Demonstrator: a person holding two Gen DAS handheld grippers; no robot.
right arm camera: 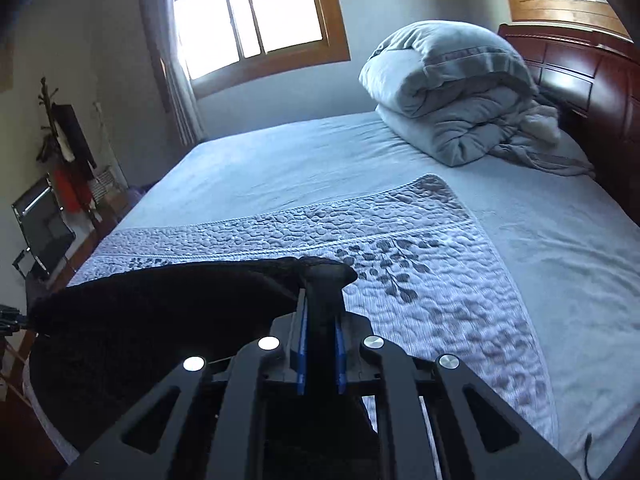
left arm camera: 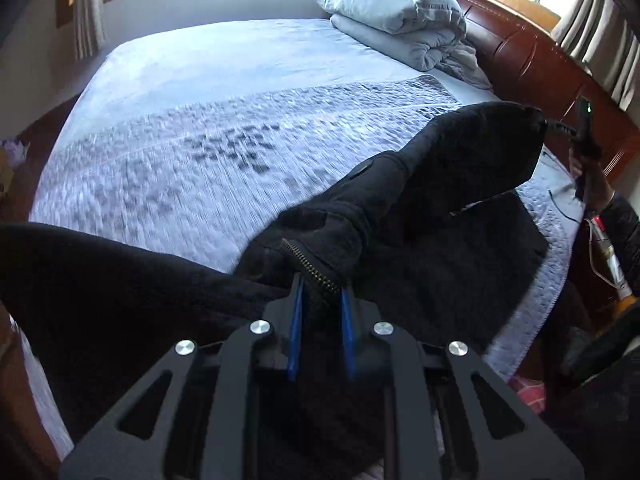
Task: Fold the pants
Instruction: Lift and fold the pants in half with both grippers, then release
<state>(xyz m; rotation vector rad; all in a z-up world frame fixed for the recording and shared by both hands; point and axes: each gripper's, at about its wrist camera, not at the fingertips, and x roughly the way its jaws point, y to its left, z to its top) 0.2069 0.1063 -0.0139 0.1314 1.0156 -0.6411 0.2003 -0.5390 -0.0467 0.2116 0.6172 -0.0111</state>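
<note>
- Closest to our left wrist camera, the left gripper (left arm camera: pixel 321 286) has its blue-padded fingers (left arm camera: pixel 297 312) clenched on the black pants (left arm camera: pixel 420 184), pinching the cloth right beside a brass zipper (left arm camera: pixel 310 266) at the waist.
- From that grip we see the pants stretch up and to the right, lifted off the bed, to a far corner pinched by the right gripper (left arm camera: pixel 546 124), which a person's hand (left arm camera: pixel 578 168) holds at the edge of the view.
- Below that raised span, more of the black cloth hangs down and lies on the near part of the bed.
- Through the right wrist camera we see the right gripper (right arm camera: pixel 320 286) likewise clamped on a fold of the pants (right arm camera: pixel 160 312), its blue pads (right arm camera: pixel 301 344) pressed against the dark cloth, which sags away to the left.
- Under the pants we see a pale blue quilted coverlet (left arm camera: pixel 180 160) with a dark leaf pattern, spread across the near half of the bed.
- Beyond it lies the plain light blue sheet (right arm camera: pixel 280 168).
- Farther off, a folded grey duvet (right arm camera: pixel 452 92) sits near the dark red wooden headboard (right arm camera: pixel 580 76).
- Farthest off, we see a wood-framed window (right arm camera: pixel 252 16) with a curtain (right arm camera: pixel 168 60) beside it.
</note>
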